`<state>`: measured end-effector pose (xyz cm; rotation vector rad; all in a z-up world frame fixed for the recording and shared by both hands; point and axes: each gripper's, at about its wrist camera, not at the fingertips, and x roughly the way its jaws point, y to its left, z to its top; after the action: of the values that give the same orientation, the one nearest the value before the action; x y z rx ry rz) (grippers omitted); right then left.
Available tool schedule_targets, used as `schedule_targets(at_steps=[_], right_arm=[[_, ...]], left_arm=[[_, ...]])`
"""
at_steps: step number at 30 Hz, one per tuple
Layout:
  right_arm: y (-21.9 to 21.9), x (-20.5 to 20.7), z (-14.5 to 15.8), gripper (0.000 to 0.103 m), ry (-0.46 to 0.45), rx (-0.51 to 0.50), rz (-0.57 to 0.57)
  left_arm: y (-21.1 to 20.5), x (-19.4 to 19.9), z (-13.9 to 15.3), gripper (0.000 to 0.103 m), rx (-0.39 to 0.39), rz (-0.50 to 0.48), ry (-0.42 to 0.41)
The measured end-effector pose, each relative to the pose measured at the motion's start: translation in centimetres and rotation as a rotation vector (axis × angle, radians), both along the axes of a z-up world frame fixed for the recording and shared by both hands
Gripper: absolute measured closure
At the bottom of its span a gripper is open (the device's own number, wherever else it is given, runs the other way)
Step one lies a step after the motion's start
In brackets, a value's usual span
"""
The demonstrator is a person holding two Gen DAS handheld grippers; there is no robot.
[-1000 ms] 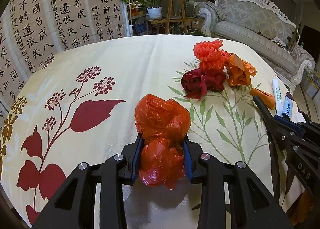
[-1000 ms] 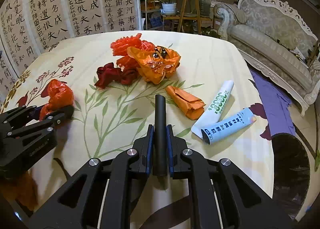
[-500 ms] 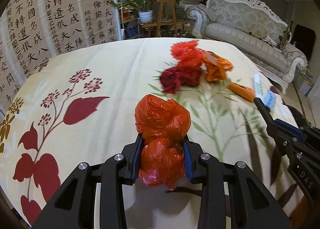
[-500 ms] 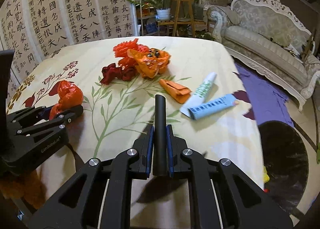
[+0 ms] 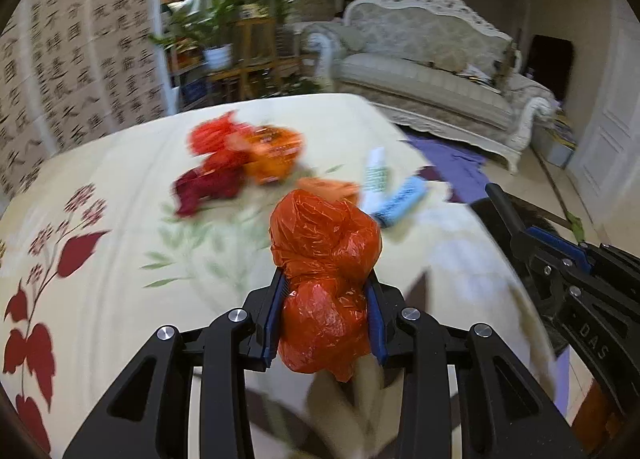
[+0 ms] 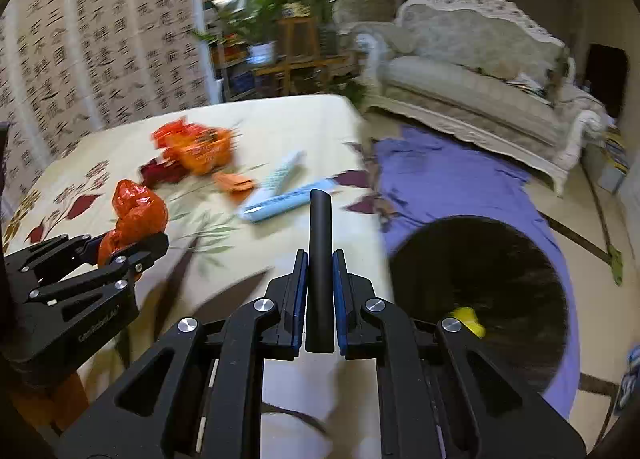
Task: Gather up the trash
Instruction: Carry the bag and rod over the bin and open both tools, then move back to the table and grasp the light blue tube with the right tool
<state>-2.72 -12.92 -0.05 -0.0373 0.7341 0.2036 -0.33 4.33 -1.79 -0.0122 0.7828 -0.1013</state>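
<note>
My left gripper [image 5: 325, 291] is shut on a crumpled orange plastic bag [image 5: 324, 255], held above the flowered tablecloth [image 5: 100, 219]; the same orange plastic bag [image 6: 136, 215] shows at the left of the right wrist view. My right gripper [image 6: 320, 259] is shut on a black tube [image 6: 320, 259] that sticks up between its pads. Behind lie a pile of red and orange wrappers [image 5: 244, 155], a small orange wrapper [image 6: 234, 183] and two toothpaste tubes [image 6: 280, 201]. A black round bin [image 6: 480, 291] stands on the floor to the right of the table, with something yellow [image 6: 466, 319] inside.
A purple cloth [image 6: 448, 183] lies on the floor around the bin. A pale sofa [image 5: 432, 75] stands at the back right, potted plants [image 5: 224, 27] on wooden stands behind the table, and a calligraphy screen [image 5: 80, 59] to the left.
Both grippers have swung to the right and lifted a little, each keeping its hold. The table's right edge and the black bin on the floor have come into the right wrist view.
</note>
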Motion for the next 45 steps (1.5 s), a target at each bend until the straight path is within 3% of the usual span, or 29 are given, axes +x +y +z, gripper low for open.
schedule_targets(at_steps=[7, 15, 23, 36, 38, 39, 40, 41, 45], right_arm=[[-5.9, 0.1, -0.1, 0.091, -0.029, -0.028, -0.164], [-10.6, 0.9, -0.9, 0.091, -0.034, -0.024, -0.274], [-13.5, 2.1, -2.1, 0.091, -0.028, 0.004, -0.323], [-15.9, 3.5, -3.5, 0.091, -0.008, 0.032, -0.353], [-16.1, 3.7, -3.8, 0.090, -0.002, 0.042, -0.357], [-16.1, 3.8, -3.9, 0.088, -0.001, 0.048, -0.359], [-16.2, 3.9, -4.0, 0.084, 0.002, 0.052, -0.363], [-16.3, 4.0, -4.0, 0.074, 0.003, 0.053, -0.369], [-16.5, 3.9, -4.2, 0.070, -0.001, 0.045, -0.388]], left_arm=[[-5.4, 0.8, 0.7, 0.067, -0.004, -0.104, -0.023], [-10.8, 2.7, 1.0, 0.068, 0.008, -0.199, -0.054], [-14.6, 4.2, 0.4, 0.067, 0.039, -0.249, -0.063], [-17.2, 6.2, -0.9, 0.066, 0.081, -0.259, -0.053], [-17.4, 6.4, -1.2, 0.064, 0.087, -0.262, -0.045], [-17.4, 6.5, -1.3, 0.057, 0.089, -0.262, -0.042], [-17.5, 6.7, -1.4, 0.047, 0.090, -0.260, -0.039], [-17.5, 6.7, -1.4, 0.044, 0.089, -0.257, -0.038], [-17.3, 6.8, -1.3, 0.038, 0.087, -0.247, -0.040]])
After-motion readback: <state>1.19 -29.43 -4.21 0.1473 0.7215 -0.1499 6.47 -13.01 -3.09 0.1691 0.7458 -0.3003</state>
